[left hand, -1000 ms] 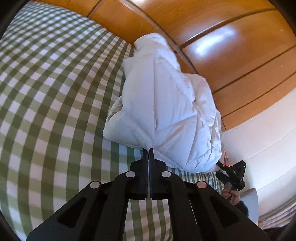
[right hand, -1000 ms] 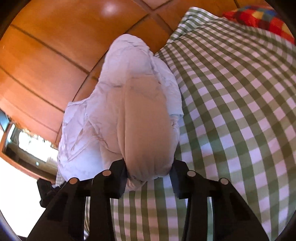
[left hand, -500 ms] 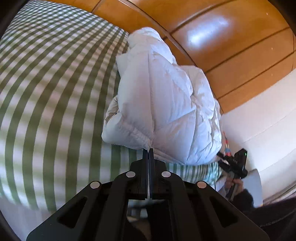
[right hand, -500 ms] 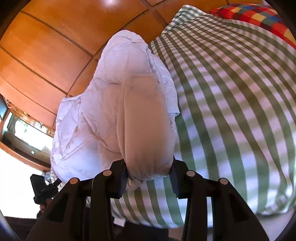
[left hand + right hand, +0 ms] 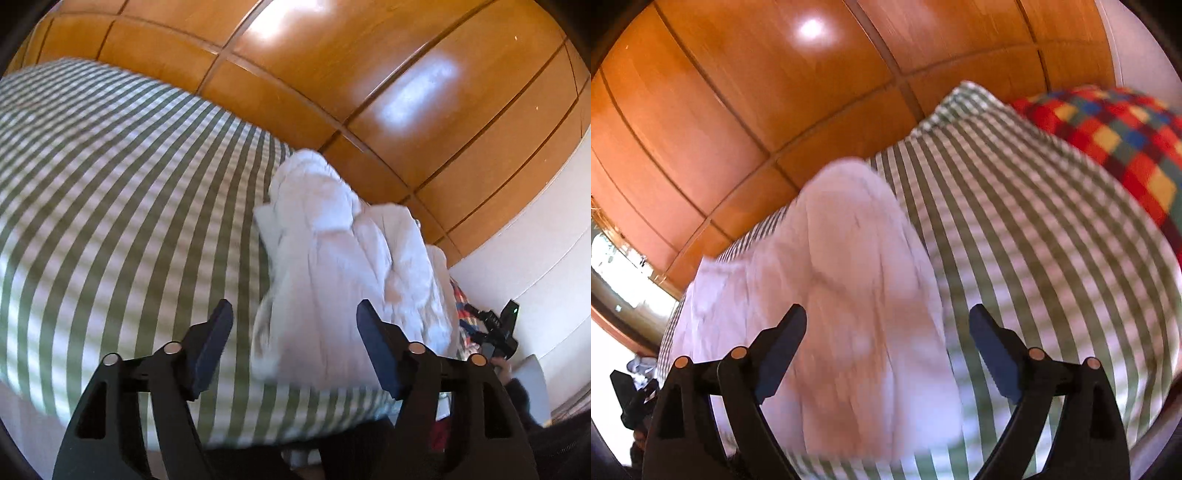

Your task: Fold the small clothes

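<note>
A white puffy jacket (image 5: pixel 332 266) lies bunched on the green-and-white checked bed cover (image 5: pixel 110 221), near the bed's edge along the wooden wall. My left gripper (image 5: pixel 293 308) hovers in front of it with its jaws opening; the pads stand wide apart and touch no cloth. In the right wrist view the same jacket (image 5: pixel 849 258) lies ahead. My right gripper (image 5: pixel 886 312) is also opening, and its pads stay clear of the fabric on both sides. The picture is blurred by motion.
Orange wooden wall panels (image 5: pixel 369 92) rise right behind the bed. A red, blue and yellow checked pillow (image 5: pixel 1108 129) lies at the far right of the bed cover (image 5: pixel 1034 258). A person's hand (image 5: pixel 504 363) shows at the lower right by a white wall.
Both grippers have opened and let go of the jacket, the left from a pinched edge and the right from a thick fold. Both have drawn back and upward, and the jacket now rests on the bed.
</note>
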A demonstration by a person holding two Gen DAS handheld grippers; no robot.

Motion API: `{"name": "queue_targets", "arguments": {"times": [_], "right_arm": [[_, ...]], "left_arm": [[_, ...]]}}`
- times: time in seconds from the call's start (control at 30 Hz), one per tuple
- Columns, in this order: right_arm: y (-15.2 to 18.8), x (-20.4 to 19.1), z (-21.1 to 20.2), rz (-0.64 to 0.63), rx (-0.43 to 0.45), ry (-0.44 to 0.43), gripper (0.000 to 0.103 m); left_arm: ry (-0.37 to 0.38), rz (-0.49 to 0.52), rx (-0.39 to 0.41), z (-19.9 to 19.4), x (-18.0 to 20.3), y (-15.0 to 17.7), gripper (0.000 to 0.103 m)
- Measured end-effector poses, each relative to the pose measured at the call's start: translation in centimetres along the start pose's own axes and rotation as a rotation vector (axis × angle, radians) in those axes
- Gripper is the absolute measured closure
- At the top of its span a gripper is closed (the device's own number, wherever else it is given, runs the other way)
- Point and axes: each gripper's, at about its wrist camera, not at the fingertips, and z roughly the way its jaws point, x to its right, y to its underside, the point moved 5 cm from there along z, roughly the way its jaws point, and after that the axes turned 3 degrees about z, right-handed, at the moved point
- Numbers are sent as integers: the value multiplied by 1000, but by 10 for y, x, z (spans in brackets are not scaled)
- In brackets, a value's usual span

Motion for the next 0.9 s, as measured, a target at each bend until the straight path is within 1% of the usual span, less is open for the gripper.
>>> {"name": "queue_targets", "arguments": {"times": [0.1,0.13,0.17,0.2,0.23,0.27,0.3,0.33,0.37,0.43,0.47,0.5,0.53,0.57,0.6,0.67,0.7,0.77,0.8,0.9], "right_arm": [[-27,-9,25,17,8,25,15],[-33,-12,33,17,7,35,21],[-40,-17,43,7,-2,53,39],[-45,-20,52,-2,-17,63,51],[-46,-24,59,-12,-34,67,61],[-48,-28,66,-33,-49,93,80],[-50,-30,70,-55,-52,112,90],[-53,-32,71,-67,-45,129,98],[-57,-32,67,-58,-24,123,102],[-63,-30,65,-35,23,119,102],[-65,-27,65,-28,38,132,102],[-63,-22,72,-20,26,148,102],[-62,-19,81,-17,6,160,102],[-56,-15,94,-28,-17,190,102],[-51,-13,102,-47,-29,224,102],[-42,-9,118,-72,-51,281,102],[-38,-5,125,-91,-55,318,102],[-34,2,132,-87,-62,349,102],[-32,3,133,-90,-62,354,102],[-32,1,129,-113,-52,360,98]], "left_arm": [[53,-12,-16,23,0,-18,35],[63,-27,-30,34,-1,-24,35],[83,-31,-50,41,2,-27,35],[118,-27,-73,48,6,-28,47],[116,-9,-88,55,9,-28,68],[92,8,-96,59,10,-27,80],[78,10,-95,60,8,-27,93],[72,-1,-78,56,5,-27,96],[62,-7,-66,52,1,-26,96],[38,-30,-48,41,-10,-17,97],[7,-27,-52,41,-14,-12,97],[-19,-21,-64,45,-16,-8,97],[-30,-23,-78,50,-17,-6,97],[-45,-23,-95,57,-17,-3,97],[-75,-22,-108,65,-17,-2,97],[-105,-11,-126,75,-14,-1,97],[-136,11,-135,80,-11,0,97],[-156,15,-150,80,-11,2,96],[-173,14,-143,77,-10,1,93],[-237,40,-95,55,2,-8,92]]}}
